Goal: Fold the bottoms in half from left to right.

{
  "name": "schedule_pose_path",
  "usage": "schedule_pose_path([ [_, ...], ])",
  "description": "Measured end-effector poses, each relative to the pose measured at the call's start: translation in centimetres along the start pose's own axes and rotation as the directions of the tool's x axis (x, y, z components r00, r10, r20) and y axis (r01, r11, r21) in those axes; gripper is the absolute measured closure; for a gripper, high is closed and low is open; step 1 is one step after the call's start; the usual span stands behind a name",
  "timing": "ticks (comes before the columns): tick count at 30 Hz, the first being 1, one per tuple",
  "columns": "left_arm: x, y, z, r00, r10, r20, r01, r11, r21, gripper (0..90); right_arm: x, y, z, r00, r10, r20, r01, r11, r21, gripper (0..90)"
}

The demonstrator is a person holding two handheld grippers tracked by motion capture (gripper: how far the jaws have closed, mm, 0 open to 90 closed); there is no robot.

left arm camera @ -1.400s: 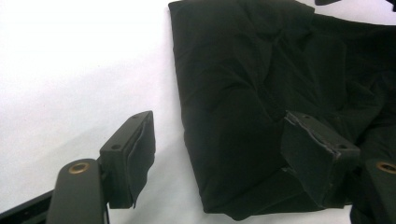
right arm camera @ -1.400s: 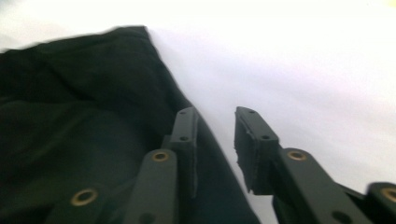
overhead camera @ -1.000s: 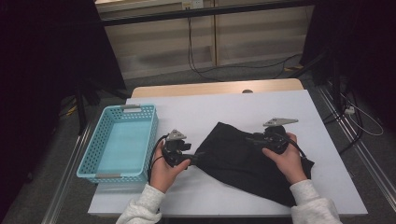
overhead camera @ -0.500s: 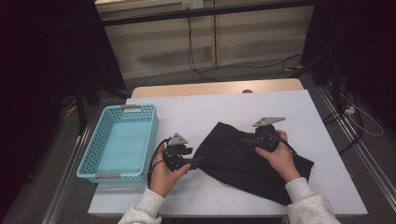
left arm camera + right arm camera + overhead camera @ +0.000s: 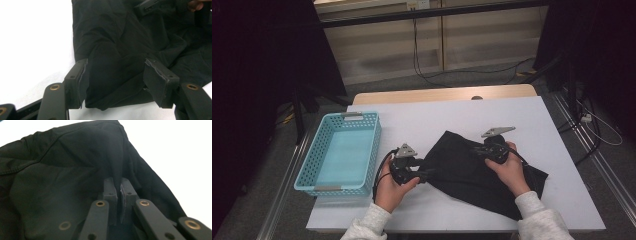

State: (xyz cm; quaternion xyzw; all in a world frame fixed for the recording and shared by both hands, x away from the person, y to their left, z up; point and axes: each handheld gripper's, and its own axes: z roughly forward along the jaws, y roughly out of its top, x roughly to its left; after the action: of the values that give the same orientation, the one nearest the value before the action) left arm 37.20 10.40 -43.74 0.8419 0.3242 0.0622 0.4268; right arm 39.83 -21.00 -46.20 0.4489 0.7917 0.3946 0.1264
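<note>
A black cloth (image 5: 472, 175) lies crumpled on the white table (image 5: 452, 115). My right gripper (image 5: 478, 150) sits at its upper edge. In the right gripper view its jaws have just been closing, and the gripper (image 5: 118, 188) is shut on a raised ridge of the cloth (image 5: 62, 170). My left gripper (image 5: 424, 172) is at the cloth's left corner. Its jaws have been closing a little, and the gripper (image 5: 116, 75) stands open astride a fold of the cloth (image 5: 120, 50) that rests on the table. The right gripper's body (image 5: 147, 6) shows at the top of that view.
A light blue basket (image 5: 307, 170) stands at the table's left edge with nothing in it. White table surface stretches behind the cloth and to its right. Cables run across the floor beyond the table.
The right gripper has shifted slightly left over the cloth. The left hand has stayed in place, and the cloth keeps about the same shape.
</note>
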Motion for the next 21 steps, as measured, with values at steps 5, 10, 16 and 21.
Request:
schedule_pose_path([
  [5, 0.1, 0.0, -0.3, 1.0, -0.006, -0.007, 0.006, 0.9999, -0.009, 37.8, 0.0, 0.5, -1.0, 0.9992, 0.03, -0.028, -0.031, 0.999, -0.033, 86.8],
  [10, 0.6, -0.1, -0.7, 0.9996, -0.023, -0.017, 0.023, 0.9996, -0.018, 36.5, 0.0, 0.9, -1.8, 0.9987, 0.039, -0.032, -0.041, 0.998, -0.053, 86.7],
  [16, 0.6, -0.3, -0.5, 0.9996, -0.022, -0.017, 0.022, 0.9996, -0.019, 34.8, -0.4, 0.8, -2.0, 0.9979, 0.056, -0.032, -0.058, 0.997, -0.043, 86.9],
  [21, 0.3, -0.3, -0.2, 0.9999, -0.017, -0.001, 0.017, 0.9998, -0.008, 35.2, -0.4, 1.0, -2.1, 0.9973, 0.057, -0.045, -0.059, 0.997, -0.045, 86.9],
])
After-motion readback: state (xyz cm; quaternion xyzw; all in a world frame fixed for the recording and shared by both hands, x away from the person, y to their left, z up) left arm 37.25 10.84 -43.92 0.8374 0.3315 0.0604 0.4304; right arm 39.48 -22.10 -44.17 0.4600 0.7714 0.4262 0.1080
